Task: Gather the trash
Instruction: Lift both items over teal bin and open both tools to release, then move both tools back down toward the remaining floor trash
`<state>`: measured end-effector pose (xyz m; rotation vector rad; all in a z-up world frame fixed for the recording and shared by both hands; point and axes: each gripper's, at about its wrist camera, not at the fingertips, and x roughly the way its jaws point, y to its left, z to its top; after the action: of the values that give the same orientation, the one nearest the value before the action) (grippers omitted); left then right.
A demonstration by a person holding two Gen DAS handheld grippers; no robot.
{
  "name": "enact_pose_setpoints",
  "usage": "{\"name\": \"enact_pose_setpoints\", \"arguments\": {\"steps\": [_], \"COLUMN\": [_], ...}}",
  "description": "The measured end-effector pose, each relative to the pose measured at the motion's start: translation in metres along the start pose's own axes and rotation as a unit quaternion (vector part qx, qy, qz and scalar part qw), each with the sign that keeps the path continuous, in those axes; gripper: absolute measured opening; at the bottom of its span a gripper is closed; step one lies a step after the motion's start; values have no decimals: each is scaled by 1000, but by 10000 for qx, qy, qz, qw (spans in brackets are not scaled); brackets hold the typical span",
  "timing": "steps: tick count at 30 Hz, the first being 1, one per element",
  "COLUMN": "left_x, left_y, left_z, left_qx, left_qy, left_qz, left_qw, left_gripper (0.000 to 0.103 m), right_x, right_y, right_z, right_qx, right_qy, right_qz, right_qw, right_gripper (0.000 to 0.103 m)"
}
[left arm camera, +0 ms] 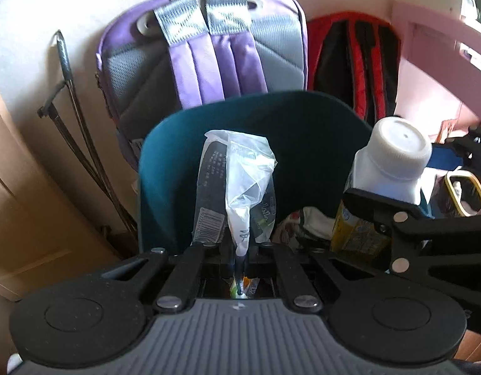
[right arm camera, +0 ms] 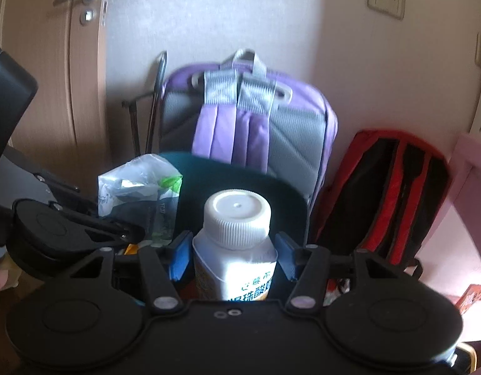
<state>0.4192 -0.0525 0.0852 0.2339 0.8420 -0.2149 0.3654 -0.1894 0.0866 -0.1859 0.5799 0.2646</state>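
Note:
My left gripper (left arm camera: 240, 259) is shut on a crumpled clear plastic wrapper (left arm camera: 237, 184) with black print and a barcode, held upright over a dark teal bin (left arm camera: 165, 168). The wrapper also shows in the right wrist view (right arm camera: 140, 193), with the left gripper (right arm camera: 121, 234) under it. My right gripper (right arm camera: 232, 256) is shut on a white plastic bottle (right arm camera: 237, 250) with a ribbed white cap, blue pads against its sides. The bottle (left arm camera: 393, 159) and the right gripper (left arm camera: 374, 209) show at the right of the left wrist view, over the bin's right rim. Trash lies inside the bin (right arm camera: 281, 193).
A purple and grey backpack (left arm camera: 209, 50) leans on the wall behind the bin, with a red and black bag (left arm camera: 353, 62) to its right. A folded black stand (left arm camera: 65, 100) and a wooden door (right arm camera: 52, 78) are at the left. Pink furniture (left arm camera: 434, 56) is at the right.

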Motion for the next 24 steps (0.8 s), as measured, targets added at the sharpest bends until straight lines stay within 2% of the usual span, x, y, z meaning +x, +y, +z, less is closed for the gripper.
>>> {"name": "enact_pose_setpoints", "arguments": {"steps": [6, 12, 14, 16, 17, 24], "left_x": [5, -8, -14, -23, -28, -69], "left_y": [-3, -4, -6, -7, -8, -15], "left_z": [-5, -8, -9, -12, -13, -25], "left_qx": [59, -19, -22, -37, -37, 12], "left_qy": [110, 50, 16, -59, -119, -358], "left_qz": [-34, -90, -97, -61, -46, 11], "left_qw": [9999, 9999, 9999, 10000, 9999, 9994], "left_gripper": [6, 13, 24, 51, 57, 62], "right_x": [0, -10, -17, -28, -34, -82], "right_y": [4, 6, 6, 5, 4, -2], "right_z": [-5, -6, -6, -6, -6, -10], "right_qx": [-67, -10, 72, 125, 143, 285], "right_qy": [27, -24, -73, -132, -164, -356], "right_qz": [-72, -119, -119, -114, -110, -48], "right_qw": [9999, 9999, 9999, 9998, 9997, 9989], "right_gripper": [58, 59, 59, 60, 60, 60]}}
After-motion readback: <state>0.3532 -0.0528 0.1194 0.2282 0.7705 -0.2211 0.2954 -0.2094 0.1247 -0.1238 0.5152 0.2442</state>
